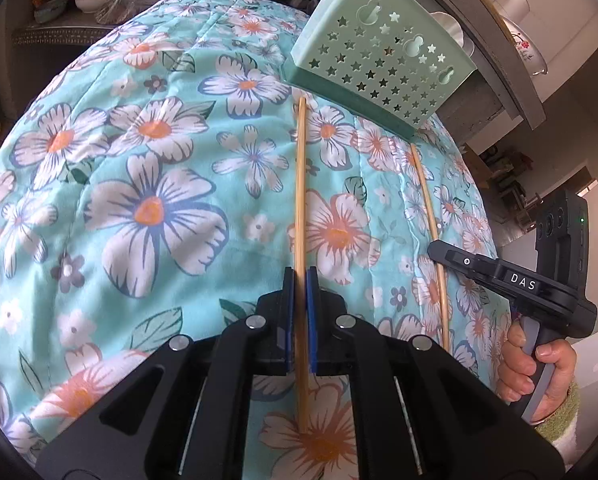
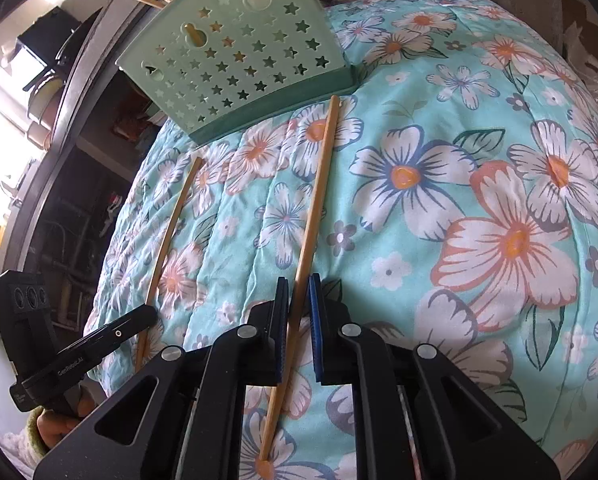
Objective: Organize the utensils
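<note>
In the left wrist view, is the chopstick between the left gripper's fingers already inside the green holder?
No: the chopstick lies flat on the floral cloth between the left gripper pads, its far tip short of the green holder.

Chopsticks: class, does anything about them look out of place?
Yes. Two chopsticks, one and another, lie loose on the floral cloth instead of standing in the green holder, where others already poke out.
</note>
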`<move>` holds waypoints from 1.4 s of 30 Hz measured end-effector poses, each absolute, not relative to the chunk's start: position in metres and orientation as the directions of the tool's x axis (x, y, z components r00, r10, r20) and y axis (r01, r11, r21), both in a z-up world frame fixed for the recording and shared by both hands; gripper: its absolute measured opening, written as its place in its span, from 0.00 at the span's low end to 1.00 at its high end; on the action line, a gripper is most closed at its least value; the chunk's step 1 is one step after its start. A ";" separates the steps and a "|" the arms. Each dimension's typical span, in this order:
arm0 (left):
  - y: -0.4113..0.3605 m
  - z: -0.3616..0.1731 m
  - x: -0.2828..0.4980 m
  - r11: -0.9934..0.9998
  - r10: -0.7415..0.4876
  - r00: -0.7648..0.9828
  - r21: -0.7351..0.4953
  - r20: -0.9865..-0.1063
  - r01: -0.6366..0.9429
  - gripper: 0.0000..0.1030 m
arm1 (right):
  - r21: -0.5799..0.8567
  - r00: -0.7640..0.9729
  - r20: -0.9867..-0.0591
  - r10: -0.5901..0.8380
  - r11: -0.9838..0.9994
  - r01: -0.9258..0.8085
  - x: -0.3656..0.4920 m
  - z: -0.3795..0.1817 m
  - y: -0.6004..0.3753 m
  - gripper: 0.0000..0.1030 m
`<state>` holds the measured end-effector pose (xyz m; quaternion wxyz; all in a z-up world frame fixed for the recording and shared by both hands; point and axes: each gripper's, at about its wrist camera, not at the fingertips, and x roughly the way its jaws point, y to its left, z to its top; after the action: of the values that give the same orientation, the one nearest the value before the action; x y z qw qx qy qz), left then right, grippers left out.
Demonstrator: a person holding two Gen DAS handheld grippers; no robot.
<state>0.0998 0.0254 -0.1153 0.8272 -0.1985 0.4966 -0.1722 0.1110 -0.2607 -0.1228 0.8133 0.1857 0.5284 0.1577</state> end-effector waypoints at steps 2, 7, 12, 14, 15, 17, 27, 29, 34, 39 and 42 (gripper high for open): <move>0.025 -0.114 0.096 0.853 -0.497 0.441 -0.513 -0.747 0.094 0.05 | 0.455 0.382 -0.804 0.455 0.885 -0.096 0.107 -0.120 -0.255 0.07; 0.017 -0.105 0.089 0.840 -0.529 0.430 -0.524 -0.732 0.140 0.19 | 0.405 0.340 -0.827 0.447 0.894 -0.191 0.095 -0.118 -0.241 0.07; 0.011 -0.090 0.095 0.869 -0.487 0.474 -0.461 -0.734 0.179 0.25 | 0.440 0.350 -0.815 0.462 0.886 -0.144 0.094 -0.119 -0.253 0.08; 0.012 -0.087 0.100 0.880 -0.469 0.486 -0.434 -0.737 0.190 0.27 | 0.444 0.356 -0.814 0.460 0.887 -0.130 0.097 -0.119 -0.259 0.09; 0.013 -0.085 0.104 0.885 -0.460 0.491 -0.424 -0.740 0.192 0.28 | 0.444 0.358 -0.814 0.457 0.887 -0.124 0.097 -0.119 -0.262 0.11; 0.014 -0.085 0.113 0.892 -0.449 0.486 -0.408 -0.750 0.196 0.30 | 0.439 0.368 -0.814 0.449 0.891 -0.116 0.099 -0.117 -0.265 0.18; 0.010 -0.081 0.156 0.916 -0.400 0.472 -0.332 -0.786 0.223 0.31 | 0.413 0.388 -0.815 0.430 0.901 -0.131 0.120 -0.110 -0.256 0.30; 0.006 -0.079 0.166 0.915 -0.402 0.463 -0.325 -0.790 0.239 0.31 | 0.405 0.391 -0.814 0.430 0.902 -0.149 0.127 -0.106 -0.253 0.30; -0.004 -0.078 0.191 0.917 -0.391 0.455 -0.294 -0.800 0.271 0.31 | 0.384 0.397 -0.812 0.429 0.903 -0.191 0.150 -0.096 -0.242 0.30; -0.011 -0.085 0.210 0.919 -0.379 0.444 -0.274 -0.812 0.283 0.30 | 0.375 0.378 -0.817 0.435 0.900 -0.224 0.174 -0.100 -0.225 0.30; -0.014 -0.092 0.219 0.920 -0.374 0.430 -0.271 -0.821 0.283 0.30 | 0.372 0.364 -0.821 0.440 0.896 -0.244 0.186 -0.105 -0.215 0.30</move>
<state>0.2185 -0.0138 -0.0922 0.8444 -0.0460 0.4970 -0.1945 0.1856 -0.2146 -0.1046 0.8206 0.0936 0.5239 0.2082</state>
